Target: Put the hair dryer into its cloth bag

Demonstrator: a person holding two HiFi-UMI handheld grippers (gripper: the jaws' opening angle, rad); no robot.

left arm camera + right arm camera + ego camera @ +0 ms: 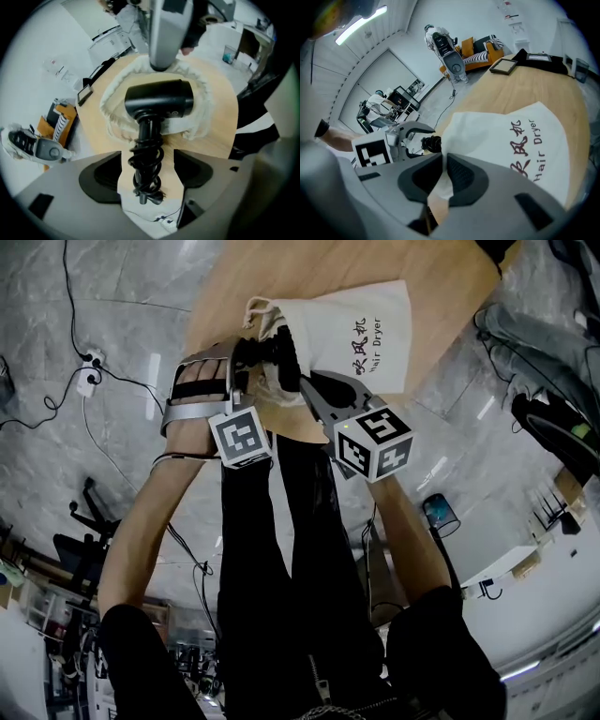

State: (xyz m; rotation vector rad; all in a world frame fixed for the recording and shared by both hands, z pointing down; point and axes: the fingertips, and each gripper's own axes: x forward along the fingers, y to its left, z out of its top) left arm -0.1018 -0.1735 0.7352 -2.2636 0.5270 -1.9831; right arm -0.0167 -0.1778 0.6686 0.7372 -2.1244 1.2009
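The black hair dryer (159, 98) lies on the wooden table with its head inside the ruffled mouth of the white cloth bag (115, 101). Its handle, wrapped in black cord (147, 161), points back between the jaws of my left gripper (147, 178), which stand wide open and clear of it. In the head view the left gripper (255, 357) is just left of the dryer (281, 351). My right gripper (442, 174) is shut on the bag's rim cloth and holds the mouth up. The bag (366, 324) is printed "Hair Dryer".
The table (281, 282) is round-edged, and the bag lies near its front edge. A dark frame (504, 67) rests at the table's far end. On the floor are a power strip (89, 371) with cables and a blue cup (439, 514).
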